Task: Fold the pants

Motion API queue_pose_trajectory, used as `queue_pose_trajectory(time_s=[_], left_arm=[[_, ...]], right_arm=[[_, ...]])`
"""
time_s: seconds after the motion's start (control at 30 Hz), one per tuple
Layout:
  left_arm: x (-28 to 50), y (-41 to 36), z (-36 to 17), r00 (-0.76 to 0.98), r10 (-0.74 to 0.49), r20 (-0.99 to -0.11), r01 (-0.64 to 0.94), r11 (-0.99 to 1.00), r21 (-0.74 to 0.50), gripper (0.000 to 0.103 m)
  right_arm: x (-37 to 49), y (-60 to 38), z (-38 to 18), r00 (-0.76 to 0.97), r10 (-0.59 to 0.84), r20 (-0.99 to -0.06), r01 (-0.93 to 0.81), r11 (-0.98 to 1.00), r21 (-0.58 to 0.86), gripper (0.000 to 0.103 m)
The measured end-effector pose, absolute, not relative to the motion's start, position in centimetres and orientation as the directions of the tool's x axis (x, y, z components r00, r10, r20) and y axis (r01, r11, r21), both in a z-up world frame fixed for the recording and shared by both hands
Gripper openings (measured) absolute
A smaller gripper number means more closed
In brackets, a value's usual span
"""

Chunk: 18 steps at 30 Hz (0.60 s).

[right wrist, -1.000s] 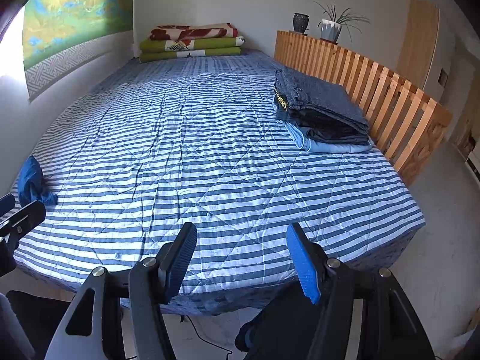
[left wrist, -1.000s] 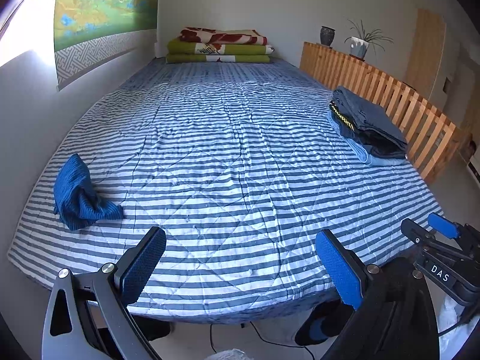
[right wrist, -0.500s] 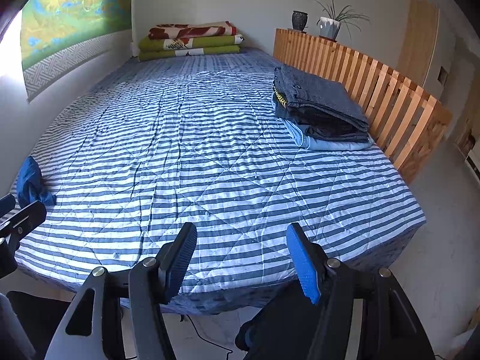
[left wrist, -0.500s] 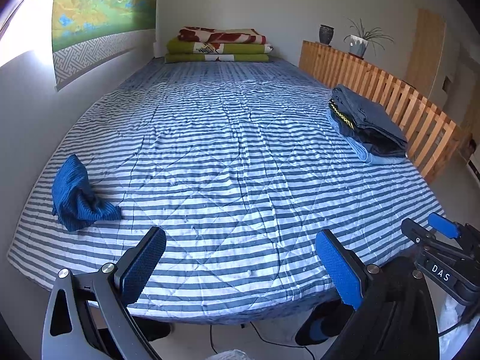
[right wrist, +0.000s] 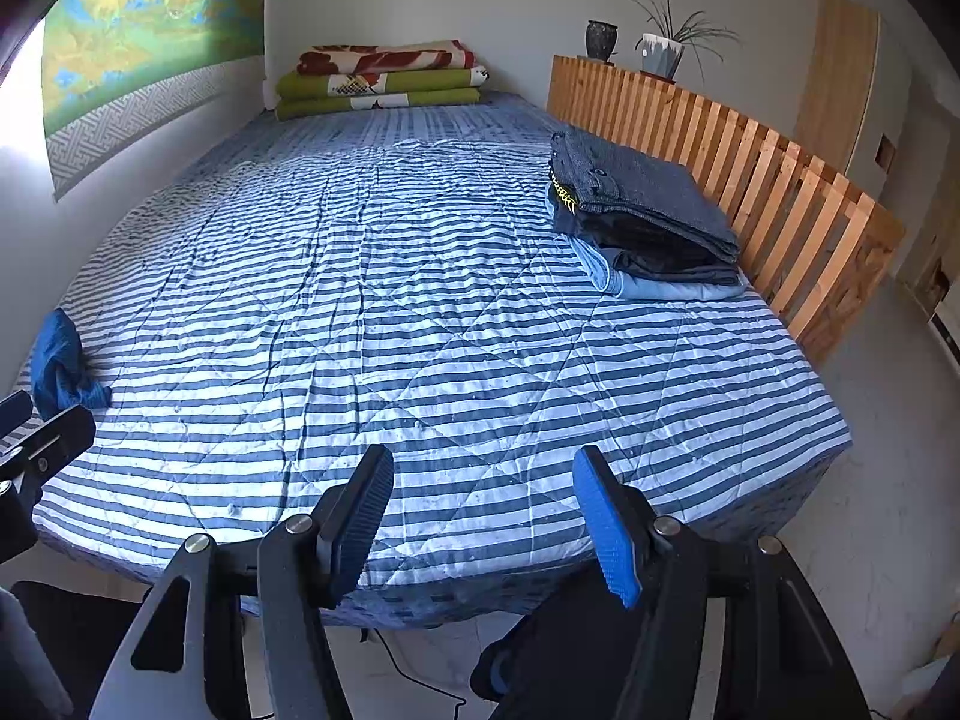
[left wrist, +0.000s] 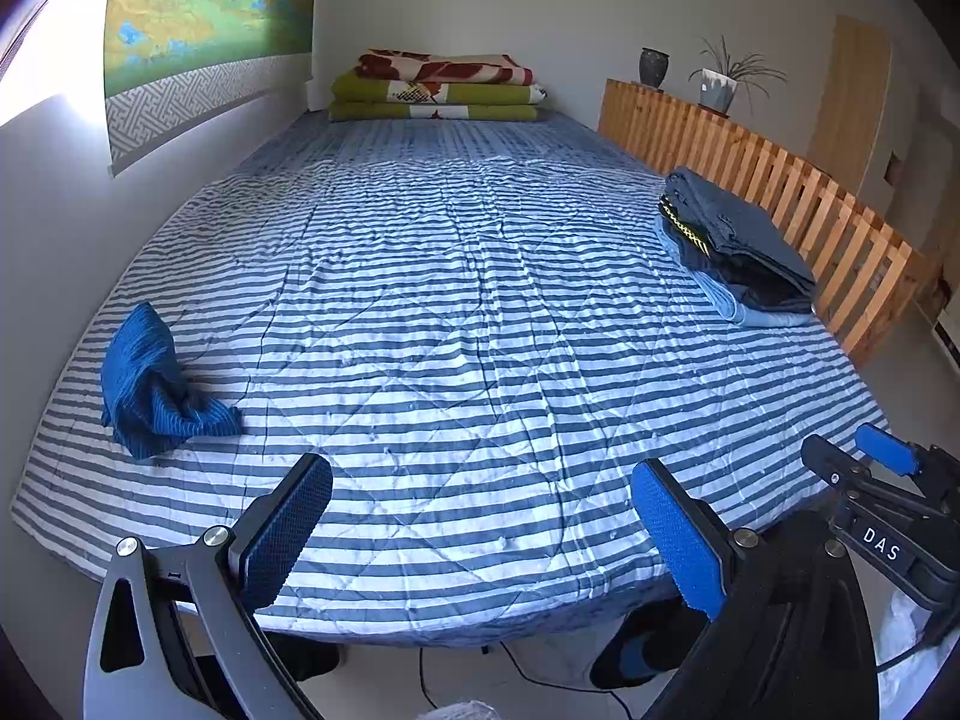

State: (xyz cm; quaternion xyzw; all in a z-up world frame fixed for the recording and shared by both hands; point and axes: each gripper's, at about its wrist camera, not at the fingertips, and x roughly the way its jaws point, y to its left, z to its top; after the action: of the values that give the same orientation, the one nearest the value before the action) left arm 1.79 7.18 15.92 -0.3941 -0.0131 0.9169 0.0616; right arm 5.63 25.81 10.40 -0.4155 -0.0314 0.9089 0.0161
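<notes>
Pants (right wrist: 645, 222), folded and stacked at right of frame; lower layers half hidden. We hold left gripper (left wrist: 480, 531) and right gripper (right wrist: 483, 525) agape, both empty.

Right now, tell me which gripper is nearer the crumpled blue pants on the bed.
Left. The left gripper hovers at the bed's near edge just right of the crumpled blue pants; the right gripper sits farther right, toward the folded stack.

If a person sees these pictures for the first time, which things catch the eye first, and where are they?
First, the large striped bedspread filling the frame. Then the folded stack of pants at its right edge beside the wooden slatted rail, and the crumpled blue garment lying alone near the left edge. Both grippers' fingers stand open and empty at the near edge.
</notes>
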Motion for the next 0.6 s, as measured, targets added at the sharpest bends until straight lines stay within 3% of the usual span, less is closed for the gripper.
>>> queue_pose_trajectory(time_s=[0.6], left_arm=[[1.36,7.28,15.74,-0.676,0.133,-0.724,-0.117,-0.99,-0.073,0.101]], right_arm=[[5.27,26.12,10.18,-0.647,0.047,-0.761,-0.001,-0.998,-0.06,0.058]])
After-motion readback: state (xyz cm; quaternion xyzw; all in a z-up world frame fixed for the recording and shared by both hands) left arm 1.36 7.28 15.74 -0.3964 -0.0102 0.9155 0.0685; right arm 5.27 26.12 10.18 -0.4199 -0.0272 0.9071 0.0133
